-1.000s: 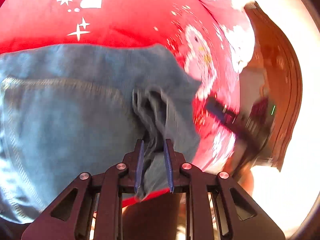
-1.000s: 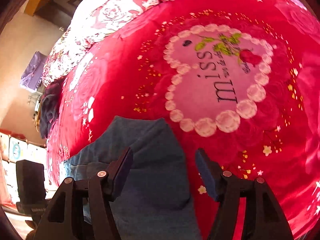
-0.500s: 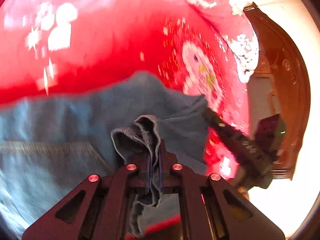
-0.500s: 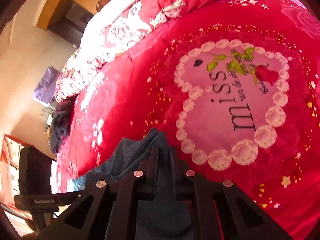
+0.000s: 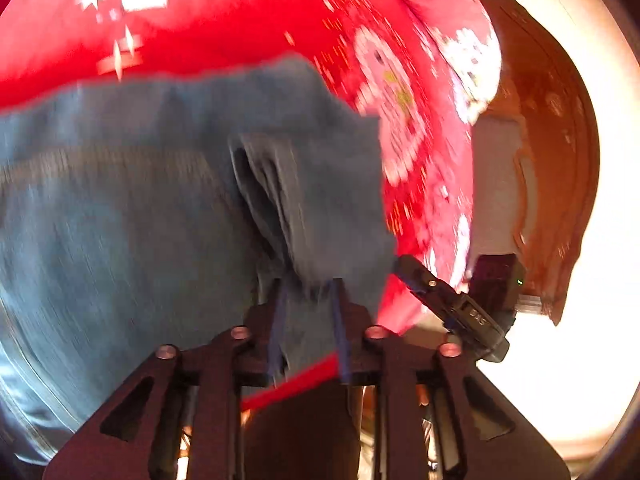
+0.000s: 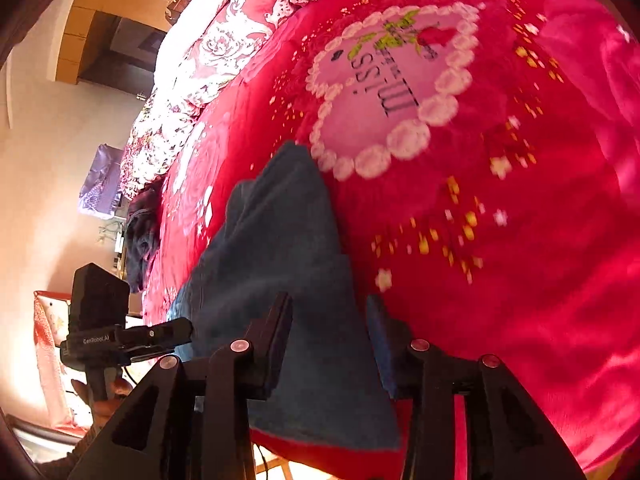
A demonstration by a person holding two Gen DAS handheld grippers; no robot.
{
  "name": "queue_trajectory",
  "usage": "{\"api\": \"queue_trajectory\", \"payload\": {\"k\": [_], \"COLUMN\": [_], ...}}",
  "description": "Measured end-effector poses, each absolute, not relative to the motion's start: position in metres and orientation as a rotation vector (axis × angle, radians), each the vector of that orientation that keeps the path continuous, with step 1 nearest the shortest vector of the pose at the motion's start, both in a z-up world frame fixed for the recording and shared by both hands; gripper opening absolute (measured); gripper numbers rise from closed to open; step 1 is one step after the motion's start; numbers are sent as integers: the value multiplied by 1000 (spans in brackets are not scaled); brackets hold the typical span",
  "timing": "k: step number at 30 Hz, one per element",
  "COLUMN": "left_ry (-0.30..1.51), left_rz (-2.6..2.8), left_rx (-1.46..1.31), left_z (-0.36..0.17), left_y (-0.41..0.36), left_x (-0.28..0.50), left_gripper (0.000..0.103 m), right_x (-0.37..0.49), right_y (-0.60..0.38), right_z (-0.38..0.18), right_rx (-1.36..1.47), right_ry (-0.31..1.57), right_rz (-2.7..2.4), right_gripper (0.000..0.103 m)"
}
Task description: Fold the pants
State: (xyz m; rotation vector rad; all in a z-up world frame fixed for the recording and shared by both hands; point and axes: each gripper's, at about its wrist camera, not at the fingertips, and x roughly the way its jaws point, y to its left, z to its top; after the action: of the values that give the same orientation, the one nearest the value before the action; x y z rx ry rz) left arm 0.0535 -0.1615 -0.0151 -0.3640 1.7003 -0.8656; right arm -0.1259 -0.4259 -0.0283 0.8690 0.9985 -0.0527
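Blue denim pants [image 5: 120,208] lie spread on a red blanket [image 5: 224,20] on a bed. A bunched fold of the denim [image 5: 276,184] stands up just ahead of my left gripper [image 5: 308,292], whose fingers are apart with cloth lying between them. In the right wrist view a folded strip of the pants [image 6: 280,240] runs away from my right gripper [image 6: 328,320]. Its fingers are apart with the denim lying between them, near the bed's front edge. The right gripper [image 5: 448,304] also shows in the left wrist view beside the pants' right edge.
The blanket has a pink heart design [image 6: 388,80] past the pants. A dark garment [image 6: 140,240] lies at the bed's left side. The left gripper's body [image 6: 100,320] shows at the left. A wooden headboard [image 5: 552,160] stands at the right.
Both grippers were shut on the denim half a second ago and have opened. The bunched fold has dropped from the left gripper and lies ahead of it.
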Motion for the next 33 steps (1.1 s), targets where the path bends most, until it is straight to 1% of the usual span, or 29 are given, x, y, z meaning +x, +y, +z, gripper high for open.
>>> {"api": "queue_trajectory", "payload": {"k": [1, 2, 3, 6, 7, 8, 9, 10, 11, 13, 14, 16, 17, 18, 19, 21, 24, 25, 27, 28, 29, 31, 32, 33], "left_ry": [1717, 1740, 1763, 1798, 1804, 1814, 1828, 1841, 1846, 1874, 1905, 1974, 1973, 1958, 1928, 1850, 1774, 1748, 1695, 1671, 1645, 1626, 1654, 1682], "left_rz": [-869, -879, -894, -852, -843, -821, -805, -808, -810, -788, -784, -771, -786, -800, -814, -885, -970, -988, -987, -985, -970, -880, -831, -820], "left_rx": [-351, -344, -331, -243, -223, -222, -248, -271, -263, -214, -217, -238, -241, -228, -198, -165, -198, -207, -215, -221, -209, -140, -113, -124], "left_z": [-20, -26, -29, -49, -53, -55, -53, -51, -51, -60, -69, -79, -75, -68, -59, -37, -9, -2, 6, 6, 4, -11, -27, -38], "left_y": [-168, -169, -167, -174, -178, -179, -177, -176, -176, -177, -177, -176, -174, -171, -166, -160, -160, -164, -176, -182, -190, -201, -204, -209], "left_x": [45, 35, 25, 6, 4, 4, 4, 3, 1, -9, -14, -19, -19, -19, -19, -18, -14, -11, -6, -3, 1, 14, 17, 19], "left_gripper": [35, 37, 37, 36, 32, 29, 22, 16, 15, 14, 14, 14, 14, 14, 14, 14, 14, 14, 15, 15, 16, 21, 20, 18], "right_x": [-137, -148, -156, -170, -170, -169, -167, -168, -170, -174, -172, -170, -171, -170, -170, -170, -159, -152, -133, -124, -113, -98, -94, -98], "right_y": [-422, -419, -416, -410, -408, -404, -400, -395, -390, -382, -379, -373, -372, -371, -372, -373, -370, -366, -364, -364, -365, -371, -371, -373], "right_z": [-32, -36, -40, -54, -57, -58, -55, -48, -37, -28, -34, -51, -46, -40, -32, -8, 21, 24, 19, 9, -6, -45, -55, -54], "right_rx": [887, 903, 916, 947, 947, 925, 885, 850, 807, 712, 648, 565, 565, 563, 552, 540, 586, 590, 589, 597, 610, 671, 700, 720], "right_ry": [998, 999, 1003, 1014, 1013, 1022, 1046, 1044, 1027, 1050, 1105, 1205, 1197, 1192, 1180, 1102, 936, 907, 877, 885, 915, 1009, 1017, 977], "right_rz": [-58, -68, -81, -83, -75, -77, -85, -76, -66, -82, -115, -162, -168, -177, -193, -223, -144, -118, -102, -117, -147, -197, -203, -210], "right_gripper": [48, 49, 51, 50, 36, 26, 14, 13, 13, 13, 14, 17, 19, 26, 34, 43, 43, 38, 36, 28, 25, 19, 15, 13]}}
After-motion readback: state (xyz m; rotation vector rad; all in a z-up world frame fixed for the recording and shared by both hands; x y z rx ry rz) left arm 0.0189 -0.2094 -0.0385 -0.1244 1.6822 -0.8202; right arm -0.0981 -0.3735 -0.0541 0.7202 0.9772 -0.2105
